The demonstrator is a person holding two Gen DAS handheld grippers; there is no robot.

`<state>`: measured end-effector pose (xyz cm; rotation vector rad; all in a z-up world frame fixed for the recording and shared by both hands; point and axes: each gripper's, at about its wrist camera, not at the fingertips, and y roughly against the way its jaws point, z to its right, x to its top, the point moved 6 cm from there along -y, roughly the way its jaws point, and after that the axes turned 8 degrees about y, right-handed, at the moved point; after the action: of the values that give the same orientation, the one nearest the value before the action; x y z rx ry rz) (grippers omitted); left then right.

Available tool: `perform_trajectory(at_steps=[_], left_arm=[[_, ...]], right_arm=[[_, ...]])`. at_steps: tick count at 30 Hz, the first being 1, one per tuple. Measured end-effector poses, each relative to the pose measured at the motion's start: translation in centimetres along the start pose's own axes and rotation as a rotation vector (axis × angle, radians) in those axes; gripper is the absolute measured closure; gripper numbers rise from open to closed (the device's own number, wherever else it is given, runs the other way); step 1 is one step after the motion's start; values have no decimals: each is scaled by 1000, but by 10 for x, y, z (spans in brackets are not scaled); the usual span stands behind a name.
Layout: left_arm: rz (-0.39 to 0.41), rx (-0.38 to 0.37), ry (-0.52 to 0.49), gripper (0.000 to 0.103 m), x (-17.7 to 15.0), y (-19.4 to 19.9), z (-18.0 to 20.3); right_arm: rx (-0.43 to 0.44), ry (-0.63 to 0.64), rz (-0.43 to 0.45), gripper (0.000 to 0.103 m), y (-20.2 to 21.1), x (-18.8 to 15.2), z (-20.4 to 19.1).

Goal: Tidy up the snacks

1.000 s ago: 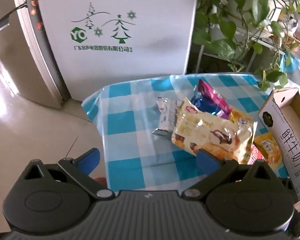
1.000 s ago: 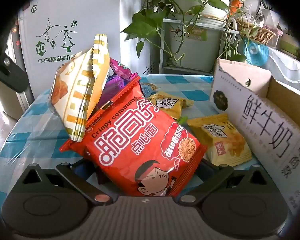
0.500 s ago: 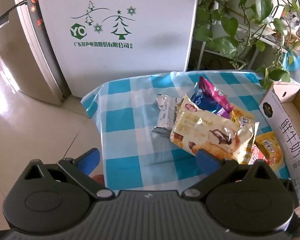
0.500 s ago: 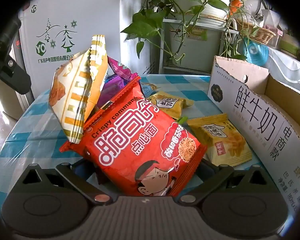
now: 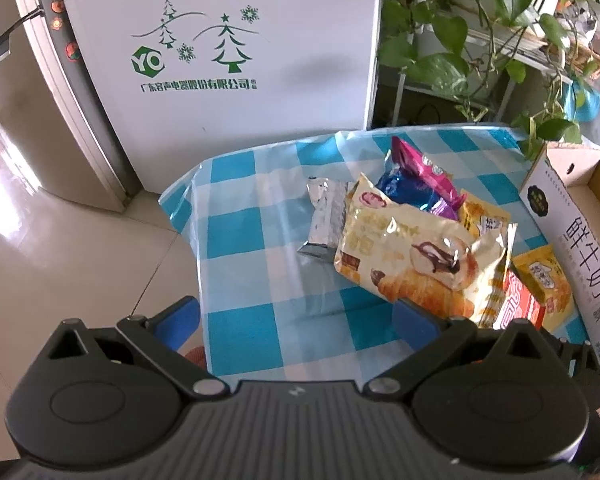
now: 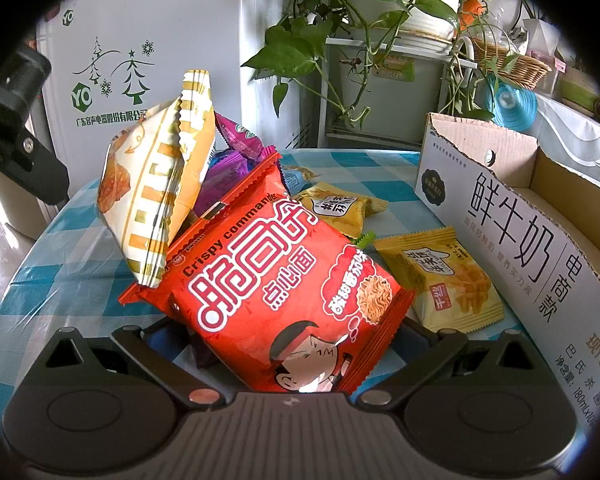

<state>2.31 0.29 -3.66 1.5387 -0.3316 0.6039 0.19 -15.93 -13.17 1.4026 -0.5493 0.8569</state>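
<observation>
In the right wrist view, the right gripper (image 6: 288, 332) fills the bottom of the frame, its two fingers spread wide to either side of a glossy red noodle-snack packet (image 6: 276, 304) printed with "Crispy commander". The packet's lower edge sits between the fingers, but whether the pads press on it cannot be told, since the packet hides them. Leaning against the packet's upper left corner is a cream-and-gold crimped pastry bag (image 6: 156, 200), standing tilted on end, with a purple foil wrapper (image 6: 236, 148) just behind it. To the right of centre lie two small yellow snack sachets (image 6: 440, 280), one nearer and one further back, flat on the blue-and-white checked tablecloth (image 6: 80, 256). At the right edge stands an open white cardboard milk carton box (image 6: 512, 216) with black Chinese lettering.

In the left wrist view, the left gripper (image 5: 296, 316) hovers at the lower centre above the cloth's near edge, its blue-padded fingers spread apart and grasping nothing. The snack pile lies right of centre, with a silver foil bar (image 5: 324, 216) at its left side. A white refrigerator (image 5: 220, 40) with green tree graphics occupies the upper left, and a leafy green potted plant (image 5: 480, 20) the upper right.
</observation>
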Motion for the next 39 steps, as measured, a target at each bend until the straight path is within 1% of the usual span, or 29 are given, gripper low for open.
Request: perform_trajectory(at_steps=[4,7,8,10,12,13,15,16,19,23,25,29,31,34,37,39], left_arm=[[-8,-6,-4,1,-2,-1,1],[-7,-6,-13,1,-2,-1,4],[-8,-7,-15,1,-2,-1,4],[-8,-9,-16,1,-2,-1,5],[-3,-8,-19,1,-1,0,6],[-1,-6,-20,1,-1,0,6],[-1,-4,-20,1,-2,0,5],[-4,-3,-19,1,-2,0,5],[-11,5,-18,1,-2,-2,3],[-31,16,-14,1,-5,-4,2],[-40,17,0,1,-7,-4,0],[-49,0,41,1,-5,-3,-4],[-47,3,45,1,-3,-1,-3],[-20,33,18,1,0,4,1],[-30,19,32,1,0,4,4],[-43,-1,40,1,-1,3,6]], right_arm=[[2,-1,-5,0,1,0,0],[13,1,-47,0,6,-2,-2],[22,-7,-80,0,9,-2,-2],[40,20,-146,0,14,-2,-6],[83,30,-222,0,17,0,-10],[104,57,-270,0,19,0,-13],[135,97,-319,0,23,-1,-17],[140,104,-338,0,25,-2,-18],[119,84,-406,0,33,-5,-12],[88,72,-392,0,51,7,-5],[93,65,-371,0,61,18,-1],[61,39,-311,0,77,45,17],[51,33,-324,0,79,59,24],[61,38,-319,0,79,75,36],[40,2,-316,0,70,74,49],[30,-59,-345,0,64,69,58]])
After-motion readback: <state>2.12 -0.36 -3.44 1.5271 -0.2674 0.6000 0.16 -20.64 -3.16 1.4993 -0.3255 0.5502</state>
